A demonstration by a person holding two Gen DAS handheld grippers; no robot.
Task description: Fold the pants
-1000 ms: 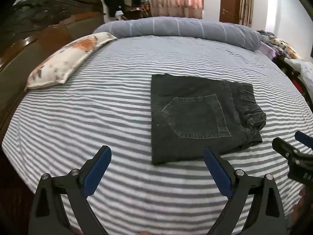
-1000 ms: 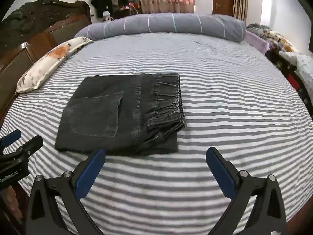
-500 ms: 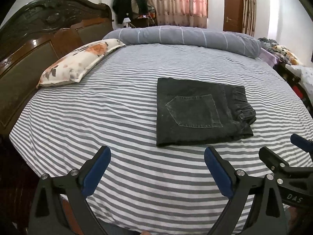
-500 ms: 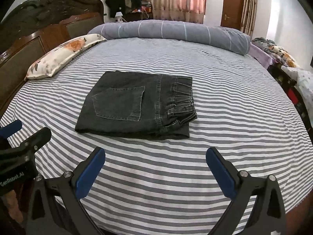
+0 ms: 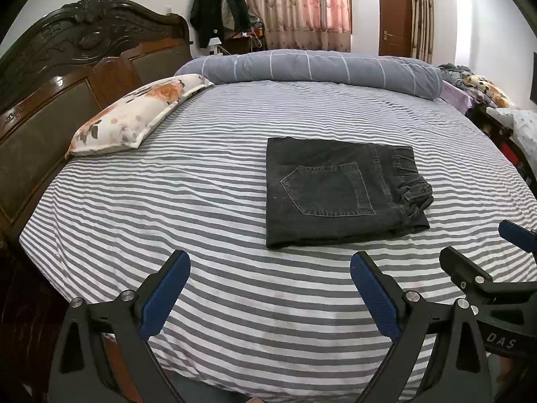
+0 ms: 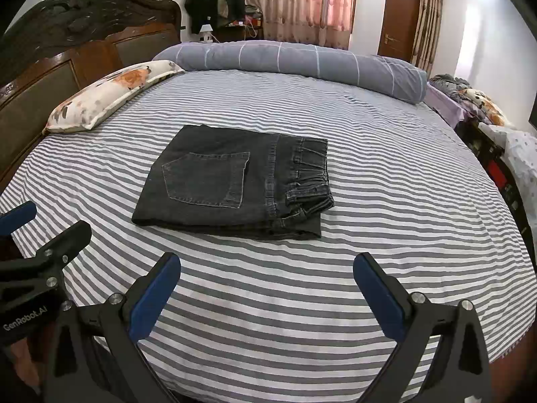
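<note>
On the striped bed [image 5: 201, 201], folded pants [image 5: 339, 194] lie clear of both spread tongs.

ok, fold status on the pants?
Looks done: the pants lie on the bed as a compact rectangle, back pocket up, waistband stacked at the right edge. In hand: nothing. The left tool and right tool are both open, empty and clear of the fabric. Left: maybe tidying the bunched waistband corner; otherwise nothing visible.

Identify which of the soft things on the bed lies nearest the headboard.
The floral pillow, lying along the dark wooden headboard. The grey checked bolster runs across the far edge, and the folded black pants sit mid-bed.
</note>
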